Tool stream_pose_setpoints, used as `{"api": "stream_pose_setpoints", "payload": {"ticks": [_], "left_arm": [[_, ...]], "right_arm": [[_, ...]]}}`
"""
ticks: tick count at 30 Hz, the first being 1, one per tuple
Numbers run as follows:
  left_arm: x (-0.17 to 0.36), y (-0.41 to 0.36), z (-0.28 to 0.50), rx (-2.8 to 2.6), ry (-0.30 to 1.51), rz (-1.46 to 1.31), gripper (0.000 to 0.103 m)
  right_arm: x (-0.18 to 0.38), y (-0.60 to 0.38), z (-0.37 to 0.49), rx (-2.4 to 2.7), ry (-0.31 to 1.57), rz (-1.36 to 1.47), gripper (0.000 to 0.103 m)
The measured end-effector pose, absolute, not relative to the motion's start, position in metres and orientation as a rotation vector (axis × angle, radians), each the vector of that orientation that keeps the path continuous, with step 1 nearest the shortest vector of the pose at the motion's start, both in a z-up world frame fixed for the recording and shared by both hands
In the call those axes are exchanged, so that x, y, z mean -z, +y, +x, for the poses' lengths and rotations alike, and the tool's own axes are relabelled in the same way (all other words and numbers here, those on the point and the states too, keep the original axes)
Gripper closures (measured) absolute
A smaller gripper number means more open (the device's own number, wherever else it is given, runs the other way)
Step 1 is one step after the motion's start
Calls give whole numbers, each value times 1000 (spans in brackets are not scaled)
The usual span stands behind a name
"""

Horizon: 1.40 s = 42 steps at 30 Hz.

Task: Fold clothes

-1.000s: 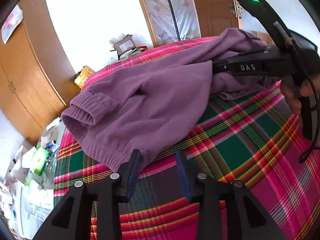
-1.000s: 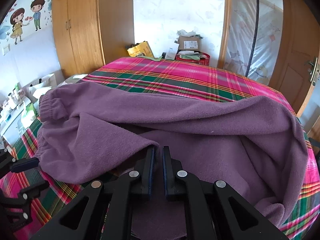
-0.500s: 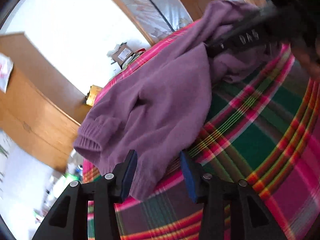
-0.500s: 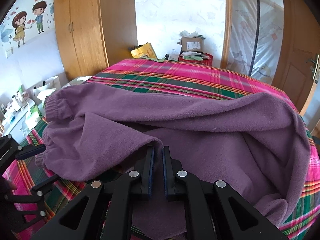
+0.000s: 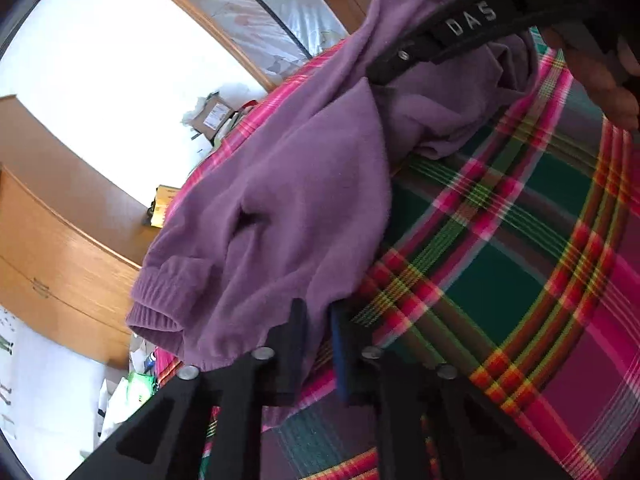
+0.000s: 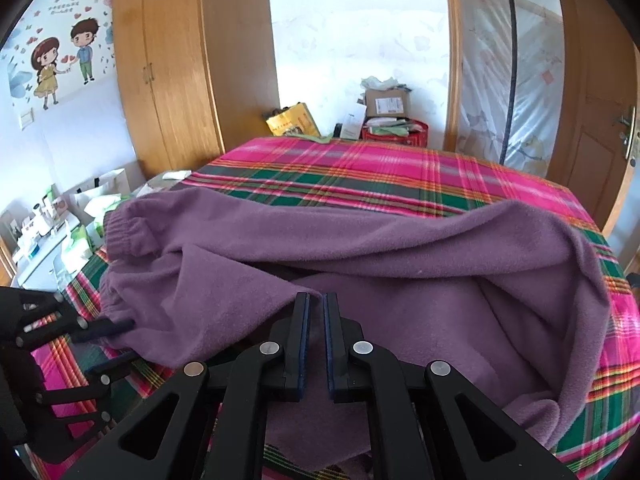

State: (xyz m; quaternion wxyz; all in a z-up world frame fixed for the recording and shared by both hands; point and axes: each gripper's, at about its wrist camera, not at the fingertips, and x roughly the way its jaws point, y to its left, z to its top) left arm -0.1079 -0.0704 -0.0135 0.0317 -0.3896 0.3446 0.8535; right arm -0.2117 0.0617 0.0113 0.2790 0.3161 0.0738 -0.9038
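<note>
Narrowing L claw (image 5: 316, 344) now straddles sweater (image 5: 288, 208) hem.

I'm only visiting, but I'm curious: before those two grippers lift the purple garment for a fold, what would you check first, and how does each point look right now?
1. Right gripper has cloth: ok. Its jaws are nearly shut on a fold of the purple garment.
2. Left gripper has cloth: not ok. Its jaws straddle the hem near the ribbed cuff but are not closed on it.
3. Garment lies flat: not ok. It is bunched, with a sleeve draped over the body.
4. Garment fully on the plaid blanket: cannot tell. The cuff end lies near the edge.
5. Grippers apart from each other: ok. They sit at different parts of the garment.
</note>
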Motion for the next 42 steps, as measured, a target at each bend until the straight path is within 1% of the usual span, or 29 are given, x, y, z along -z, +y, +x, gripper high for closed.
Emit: {"api": "stream_pose_setpoints", "payload": {"ticks": [2,5,7,8,9,11,15,18,20,23,27,31,32,34,35,42], "left_arm": [[15,-72,-107,-2627,1056,-1207,95],[14,-79,-106,-2639,1006,-1226,96],[13,-84,-107,-2650,962,-1232,96],[12,-87,-107,-2656,940,-1234,97],[11,-90,-109,-2665,923,-1237,97],[8,-95,-110,-2688,872,-1241,98],[0,-112,-112,-2749,770,-1243,98],[-7,-126,-112,-2797,701,-1253,98],[-11,-138,-129,-2823,671,-1254,98],[-15,-150,-134,-2861,621,-1251,98],[-20,-165,-133,-2901,522,-1263,98],[-24,-171,-122,-2932,490,-1249,98],[-27,-172,-117,-2941,480,-1240,98],[-30,-174,-114,-2955,465,-1236,98],[-31,-176,-114,-2959,452,-1235,98],[-40,-183,-108,-2993,405,-1204,98]], "right_arm": [[-13,61,-209,2423,218,836,97],[-15,62,-204,2397,259,819,97],[-14,63,-201,2379,303,823,89],[-12,64,-200,2374,319,826,77],[-11,64,-200,2369,337,830,73],[-8,66,-198,2351,368,837,72],[-2,70,-201,2306,383,866,63],[2,68,-203,2253,366,882,63],[2,68,-201,2210,321,869,63],[6,65,-198,2138,262,878,63],[17,52,-200,2149,342,925,63],[18,46,-204,2170,367,934,63],[19,46,-204,2168,369,940,64],[19,44,-203,2190,377,943,82],[18,42,-203,2198,384,944,99],[1,49,-180,2201,400,853,100]]}}
